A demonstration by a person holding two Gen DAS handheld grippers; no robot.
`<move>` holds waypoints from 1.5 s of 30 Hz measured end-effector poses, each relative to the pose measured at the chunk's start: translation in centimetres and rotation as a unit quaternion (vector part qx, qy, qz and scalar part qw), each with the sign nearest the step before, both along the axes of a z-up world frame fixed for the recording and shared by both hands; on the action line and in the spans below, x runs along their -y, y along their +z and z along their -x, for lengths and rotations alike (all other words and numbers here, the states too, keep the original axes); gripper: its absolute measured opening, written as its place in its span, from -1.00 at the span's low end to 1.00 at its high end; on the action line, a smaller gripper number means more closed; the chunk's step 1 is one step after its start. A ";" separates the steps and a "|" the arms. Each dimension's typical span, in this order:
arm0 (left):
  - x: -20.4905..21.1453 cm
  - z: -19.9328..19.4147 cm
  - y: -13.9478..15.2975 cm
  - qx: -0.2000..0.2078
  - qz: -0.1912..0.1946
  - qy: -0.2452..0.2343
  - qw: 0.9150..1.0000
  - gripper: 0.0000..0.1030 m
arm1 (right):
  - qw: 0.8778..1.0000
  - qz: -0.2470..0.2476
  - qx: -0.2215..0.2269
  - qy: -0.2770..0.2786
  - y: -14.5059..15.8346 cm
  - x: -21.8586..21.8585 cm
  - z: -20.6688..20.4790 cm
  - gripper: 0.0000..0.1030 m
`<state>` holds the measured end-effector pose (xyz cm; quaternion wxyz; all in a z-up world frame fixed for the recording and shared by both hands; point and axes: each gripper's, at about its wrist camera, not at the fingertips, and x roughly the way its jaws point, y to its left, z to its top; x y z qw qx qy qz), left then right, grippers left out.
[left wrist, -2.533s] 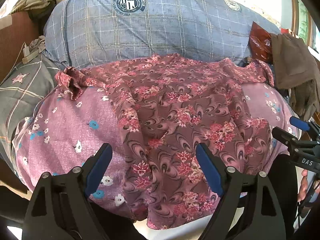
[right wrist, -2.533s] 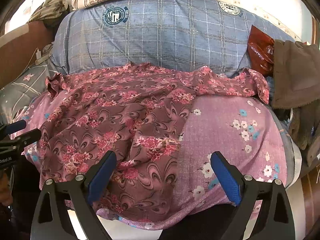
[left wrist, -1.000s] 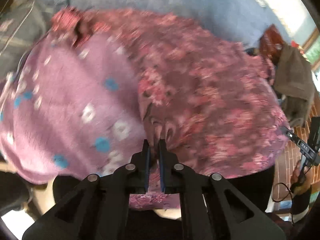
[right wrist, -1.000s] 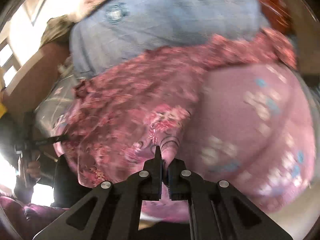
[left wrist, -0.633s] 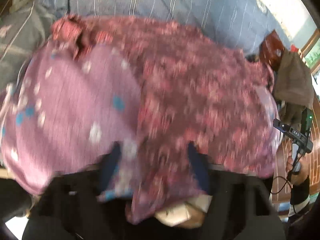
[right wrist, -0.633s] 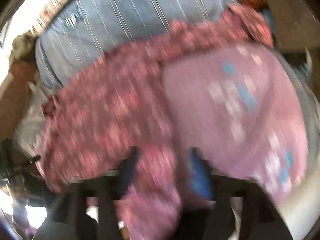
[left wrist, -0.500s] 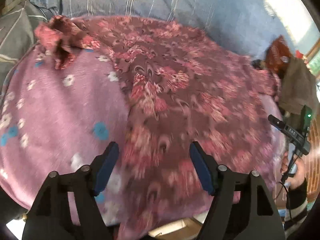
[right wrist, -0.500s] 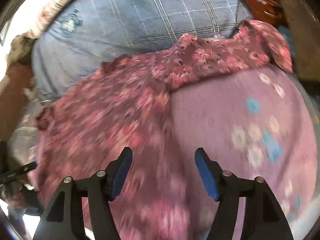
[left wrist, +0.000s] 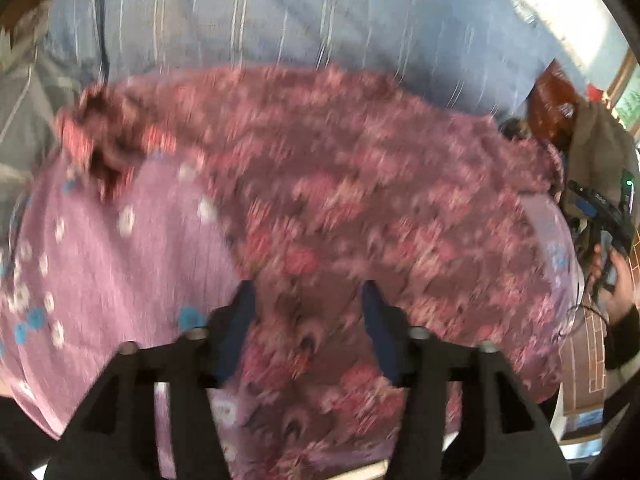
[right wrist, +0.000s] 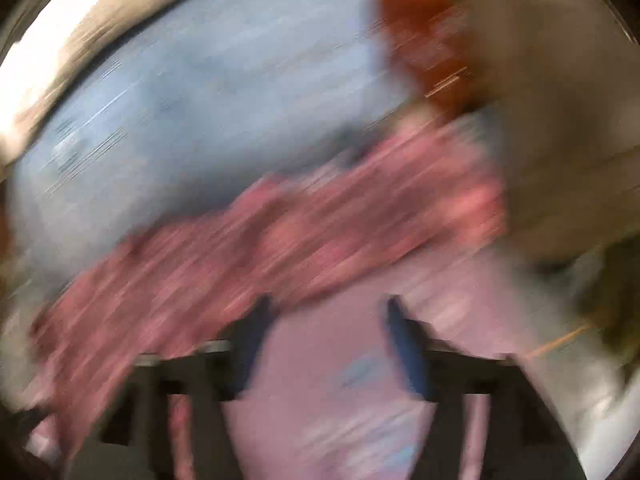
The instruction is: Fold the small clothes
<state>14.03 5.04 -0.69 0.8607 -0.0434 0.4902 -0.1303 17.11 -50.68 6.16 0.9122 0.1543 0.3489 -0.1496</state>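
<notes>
Left wrist view: we see left gripper (left wrist: 306, 300) with jaws spread apart, gap narrower than 0.5 s ago, hovering over near hem of floral garment (left wrist: 360, 208). Garment lies spread across pink flowered sheet (left wrist: 104, 264), far edge against blue plaid bedding (left wrist: 280, 12). Frame blurrier than before. Right gripper (right wrist: 328, 316) also spread, nothing between its fingers, now over bare sheet (right wrist: 352, 380) with garment (right wrist: 280, 240) ahead and left; heavy blur. We note brown cloth (right wrist: 560, 120) at right.
</notes>
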 end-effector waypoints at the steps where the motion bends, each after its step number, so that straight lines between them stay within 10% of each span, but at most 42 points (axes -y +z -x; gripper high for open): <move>1: 0.2 -0.3 0.2 0.006 0.001 -0.003 1.000 0.15 | 1.000 0.016 0.003 -0.027 0.1 1.4 -0.3 0.50; 5: 2.4 -3.0 -1.0 -0.017 0.009 -0.016 1.000 0.14 | 0.998 0.007 -0.043 -0.044 -2.3 4.0 -2.9 0.47; 8: 4.2 -3.8 -1.8 -0.039 0.014 -0.030 0.999 0.14 | 0.992 0.087 -0.069 -0.054 -3.7 3.6 -4.5 0.35; 11: 5.5 -4.7 -2.0 -0.036 0.005 -0.040 0.999 0.14 | 0.992 0.096 -0.059 -0.052 -3.9 4.5 -5.3 -0.86; 22: 4.0 -7.8 -3.5 -0.077 0.070 -0.014 0.995 0.15 | 0.995 -0.058 0.006 0.078 2.2 -1.8 -4.4 -0.88; 29: 0.4 -6.8 -1.9 -0.062 0.088 0.003 0.994 0.15 | 0.954 -0.216 -0.004 0.210 2.3 -16.0 -9.6 -0.88; 38: -8.7 -4.6 -0.6 -0.035 0.113 0.080 0.990 0.15 | 0.900 -0.291 -0.035 0.324 -0.4 -35.9 -15.2 -0.86; 45: -9.8 -4.4 -0.8 -0.043 0.122 0.081 0.988 0.15 | 0.888 -0.284 -0.148 0.330 -6.2 -41.6 -16.5 -0.63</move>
